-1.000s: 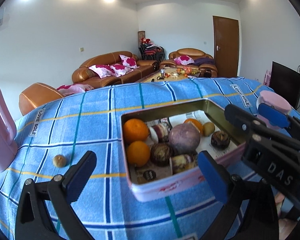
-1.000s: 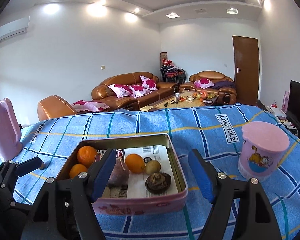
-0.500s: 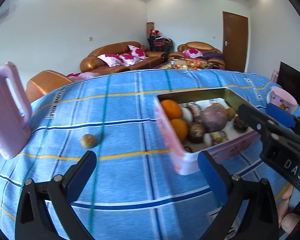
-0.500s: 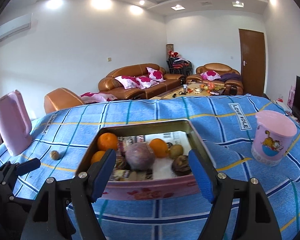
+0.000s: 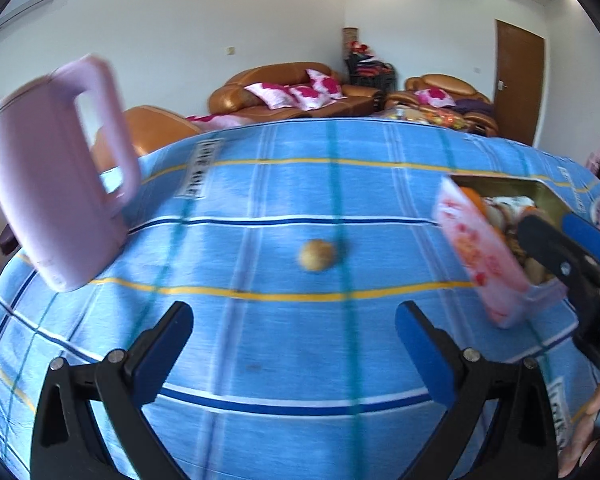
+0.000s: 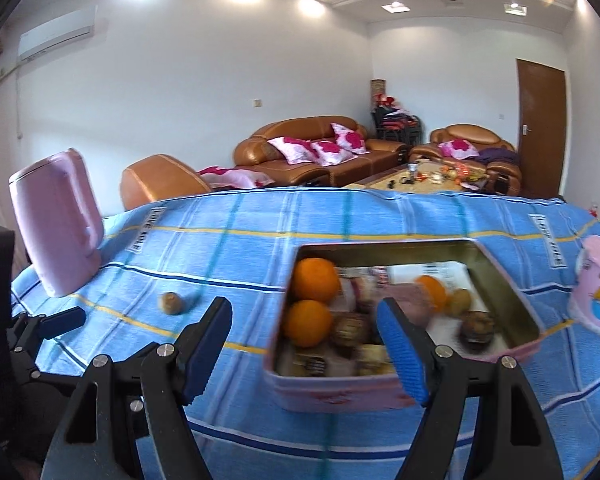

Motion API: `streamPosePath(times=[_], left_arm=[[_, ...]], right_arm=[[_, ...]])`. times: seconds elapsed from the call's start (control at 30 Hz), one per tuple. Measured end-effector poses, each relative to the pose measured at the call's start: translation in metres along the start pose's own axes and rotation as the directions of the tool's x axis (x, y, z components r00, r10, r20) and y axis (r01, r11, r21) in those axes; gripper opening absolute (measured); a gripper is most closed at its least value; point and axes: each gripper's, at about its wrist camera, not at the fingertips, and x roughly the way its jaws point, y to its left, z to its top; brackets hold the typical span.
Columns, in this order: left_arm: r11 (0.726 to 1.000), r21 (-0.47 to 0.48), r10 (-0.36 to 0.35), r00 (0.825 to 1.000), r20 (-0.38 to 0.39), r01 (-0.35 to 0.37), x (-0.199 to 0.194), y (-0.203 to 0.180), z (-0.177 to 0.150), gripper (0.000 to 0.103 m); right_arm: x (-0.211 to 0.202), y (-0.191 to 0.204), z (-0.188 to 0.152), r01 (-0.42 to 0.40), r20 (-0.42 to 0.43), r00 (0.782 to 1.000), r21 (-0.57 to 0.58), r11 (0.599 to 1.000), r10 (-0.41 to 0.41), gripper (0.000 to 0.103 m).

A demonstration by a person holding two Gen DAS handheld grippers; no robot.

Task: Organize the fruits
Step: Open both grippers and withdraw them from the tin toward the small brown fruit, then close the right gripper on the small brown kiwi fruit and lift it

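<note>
Swinging left since the earlier frame, the left claw (image 5: 294, 330), jaws apart and empty, now faces the lone small brown fruit (image 5: 317, 255) straight ahead on the blue cloth (image 5: 260, 200), likely its next pickup. From the right wrist, the right claw (image 6: 304, 340), also apart and empty, hovers before the fruit tin (image 6: 340, 394); the stray fruit (image 6: 171, 303) lies to its left.

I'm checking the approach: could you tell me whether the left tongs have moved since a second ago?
Yes. The left tongs have swung left: the tin once between them is now at their right, the small brown fruit ahead.
</note>
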Motion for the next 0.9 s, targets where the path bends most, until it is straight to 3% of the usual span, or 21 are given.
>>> streamPosePath(times=[0.33, 0.4, 0.47, 0.7, 0.77, 0.9], left_arm=[[0.974, -0.197, 0.106, 0.994, -0.041, -0.112, 0.021, 0.074, 0.007, 0.103], [0.963, -0.236, 0.123, 0.991, -0.055, -0.133, 0.025, 0.084, 0.007, 0.103], [0.952, -0.274, 0.123, 0.99, -0.072, -0.138, 0.029, 0.093, 0.007, 0.103], [0.921, -0.366, 0.087, 0.987, -0.137, -0.132, 0.043, 0.112, 0.001, 0.103], [0.92, -0.369, 0.085, 0.987, -0.139, -0.131, 0.045, 0.114, 0.002, 0.103], [0.923, -0.362, 0.079, 0.986, -0.147, -0.128, 0.049, 0.114, 0.003, 0.103]], right_arm=[[0.044, 0.051, 0.007, -0.072, -0.098, 0.993, -0.06, 0.996, 0.066, 0.075], [0.055, 0.056, 0.009, -0.098, -0.131, 0.987, -0.054, 0.994, 0.09, 0.066], [0.068, 0.064, 0.01, -0.119, -0.177, 0.978, -0.06, 0.991, 0.107, 0.058], [0.112, 0.093, 0.013, -0.17, -0.301, 0.943, -0.065, 0.983, 0.143, 0.058], [0.121, 0.098, 0.011, -0.173, -0.329, 0.934, -0.067, 0.983, 0.142, 0.051], [0.132, 0.104, 0.012, -0.194, -0.361, 0.918, -0.053, 0.98, 0.162, 0.048]])
